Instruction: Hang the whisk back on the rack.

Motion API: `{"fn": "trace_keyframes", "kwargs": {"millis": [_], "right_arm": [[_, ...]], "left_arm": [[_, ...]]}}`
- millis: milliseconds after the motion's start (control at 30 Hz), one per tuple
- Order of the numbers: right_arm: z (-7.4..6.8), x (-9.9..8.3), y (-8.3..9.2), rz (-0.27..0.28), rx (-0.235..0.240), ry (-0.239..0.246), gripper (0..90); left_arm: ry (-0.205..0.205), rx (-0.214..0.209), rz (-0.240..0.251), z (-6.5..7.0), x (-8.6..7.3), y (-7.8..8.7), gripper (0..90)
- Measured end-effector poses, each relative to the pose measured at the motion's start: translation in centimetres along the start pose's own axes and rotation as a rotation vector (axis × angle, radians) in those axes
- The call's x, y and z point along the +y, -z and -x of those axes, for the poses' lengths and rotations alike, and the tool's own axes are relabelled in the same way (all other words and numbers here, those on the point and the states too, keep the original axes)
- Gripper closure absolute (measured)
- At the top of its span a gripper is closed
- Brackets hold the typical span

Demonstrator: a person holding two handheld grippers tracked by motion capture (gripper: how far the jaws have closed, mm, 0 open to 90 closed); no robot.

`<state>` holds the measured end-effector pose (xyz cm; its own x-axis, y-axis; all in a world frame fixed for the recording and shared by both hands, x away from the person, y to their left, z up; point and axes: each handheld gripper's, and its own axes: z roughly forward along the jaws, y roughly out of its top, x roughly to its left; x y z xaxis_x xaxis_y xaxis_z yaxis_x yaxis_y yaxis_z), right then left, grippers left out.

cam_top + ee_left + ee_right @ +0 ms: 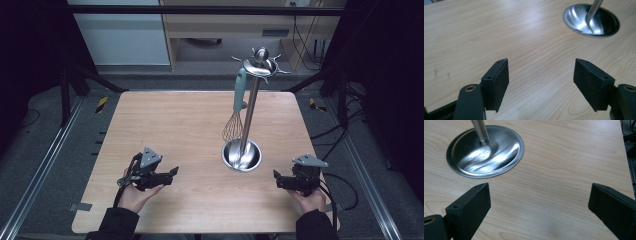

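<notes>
A steel utensil stand rises from a round dished base right of the table's middle. From its hooked top hangs a whisk with a teal handle and a wire head. My left gripper rests low over the wood, left of the base, open with nothing between its pads. The base lies ahead of it to the right. My right gripper sits right of the base, open and empty, with the base ahead of its left pad.
The wooden table is bare apart from the stand. Metal rails run along the floor on both sides, and cables trail off the right edge. A shelf unit stands beyond the far edge.
</notes>
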<state>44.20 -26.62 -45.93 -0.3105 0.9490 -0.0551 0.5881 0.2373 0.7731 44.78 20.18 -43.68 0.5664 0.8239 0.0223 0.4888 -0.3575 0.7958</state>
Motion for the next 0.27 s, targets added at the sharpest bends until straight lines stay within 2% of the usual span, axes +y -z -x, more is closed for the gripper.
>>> {"fn": "trace_keyframes", "kwargs": {"millis": [267], "right_arm": [[0.4,-0.4,-0.3,-0.034,-0.007,-0.009,4.5]], "left_arm": [[0.056,0.032,-0.003,-2.2,-2.1,1.1,26.9]]}}
